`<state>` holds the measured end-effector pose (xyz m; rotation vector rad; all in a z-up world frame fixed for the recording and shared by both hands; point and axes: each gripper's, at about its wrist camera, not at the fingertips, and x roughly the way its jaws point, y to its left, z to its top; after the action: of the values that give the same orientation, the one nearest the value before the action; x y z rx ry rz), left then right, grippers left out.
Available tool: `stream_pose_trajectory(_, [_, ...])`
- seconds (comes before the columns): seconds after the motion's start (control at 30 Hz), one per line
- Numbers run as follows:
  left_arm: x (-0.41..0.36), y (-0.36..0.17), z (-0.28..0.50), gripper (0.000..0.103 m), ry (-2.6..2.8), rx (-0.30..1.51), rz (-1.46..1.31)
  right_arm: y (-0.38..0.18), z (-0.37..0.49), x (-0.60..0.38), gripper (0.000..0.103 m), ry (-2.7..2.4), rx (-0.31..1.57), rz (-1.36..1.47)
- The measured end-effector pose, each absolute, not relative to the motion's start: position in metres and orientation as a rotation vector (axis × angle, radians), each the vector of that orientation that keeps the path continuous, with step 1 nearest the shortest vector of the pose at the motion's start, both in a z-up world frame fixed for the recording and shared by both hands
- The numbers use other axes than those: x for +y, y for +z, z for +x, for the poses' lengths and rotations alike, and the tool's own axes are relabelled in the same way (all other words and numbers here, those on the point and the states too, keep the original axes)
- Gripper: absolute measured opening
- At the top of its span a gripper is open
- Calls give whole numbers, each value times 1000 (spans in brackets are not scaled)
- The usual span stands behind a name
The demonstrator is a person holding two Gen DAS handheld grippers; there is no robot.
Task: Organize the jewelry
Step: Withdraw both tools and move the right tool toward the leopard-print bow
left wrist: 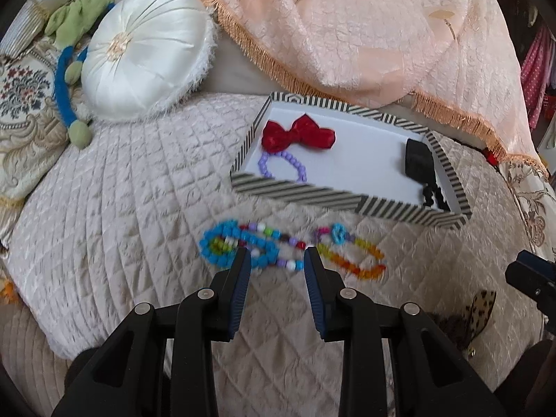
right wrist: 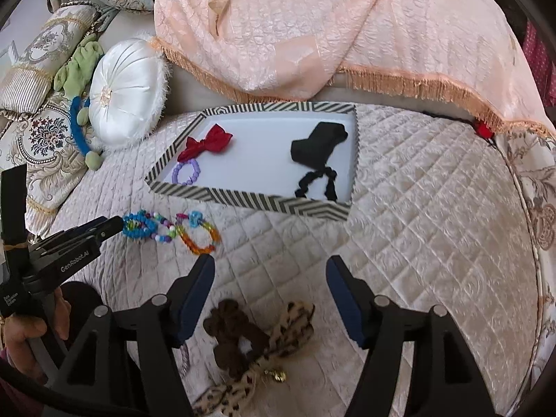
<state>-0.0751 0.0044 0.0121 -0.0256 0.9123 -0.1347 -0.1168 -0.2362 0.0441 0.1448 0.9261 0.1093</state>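
Note:
A striped-rim tray [left wrist: 312, 196] [right wrist: 250, 203] holds a red bow [left wrist: 298, 133] [right wrist: 205, 142], a purple bead bracelet [left wrist: 282, 166] [right wrist: 187, 173] and a black hair accessory [left wrist: 418, 163] [right wrist: 318, 147]. Colourful bead bracelets [left wrist: 288, 248] [right wrist: 170, 229] lie tangled on the quilt in front of the tray. My left gripper [left wrist: 278, 255] [right wrist: 118, 227] is open, its fingertips right at the blue and multicoloured beads. My right gripper [right wrist: 271, 264] is open above a brown scrunchie [right wrist: 231, 335] and a leopard-print bow [right wrist: 274, 344].
A white round satin cushion [left wrist: 146, 48] [right wrist: 125, 87] and a green and blue plush [left wrist: 74, 69] lie at the left. A peach fringed throw [left wrist: 382, 27] [right wrist: 330, 24] hangs behind the tray. The quilted cover [right wrist: 434, 226] spreads right.

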Motion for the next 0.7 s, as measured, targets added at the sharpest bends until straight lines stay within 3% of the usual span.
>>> stream_pose_trajectory(0.7, [-5, 1, -124, 20, -204, 960, 12, 27, -155, -246, 70, 98, 989, 145])
